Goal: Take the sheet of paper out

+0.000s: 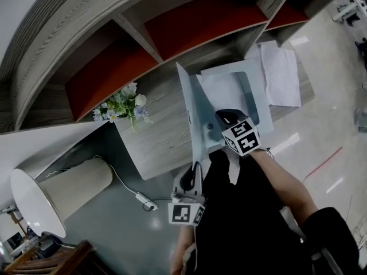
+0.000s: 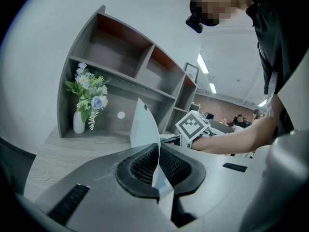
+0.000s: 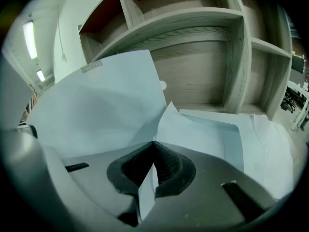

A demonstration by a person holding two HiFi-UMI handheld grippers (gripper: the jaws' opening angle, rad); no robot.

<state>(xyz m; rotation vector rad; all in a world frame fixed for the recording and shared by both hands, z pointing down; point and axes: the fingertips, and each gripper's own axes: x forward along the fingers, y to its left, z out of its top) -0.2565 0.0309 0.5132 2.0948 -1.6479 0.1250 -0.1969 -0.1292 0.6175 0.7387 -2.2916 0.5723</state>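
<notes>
A pale blue folder (image 1: 261, 110) lies open on the wooden desk (image 1: 157, 133). Its cover (image 1: 192, 116) stands upright, and my left gripper (image 1: 194, 173) is shut on the cover's near edge (image 2: 145, 124). In the left gripper view the cover runs right between the pads (image 2: 140, 166). My right gripper (image 1: 225, 118) is shut on the near edge of a white sheet of paper (image 1: 226, 87) and holds it above the folder. In the right gripper view (image 3: 153, 143) the sheet (image 3: 193, 129) bends up from the folder's inside (image 3: 231, 132), with the raised cover (image 3: 96, 105) to its left.
More loose white sheets (image 1: 281, 73) lie at the desk's far right end. A vase of flowers (image 1: 123, 107) stands at the left by the shelf unit (image 1: 172, 27). A white round bin (image 1: 51, 196) and a cable are on the floor below the desk.
</notes>
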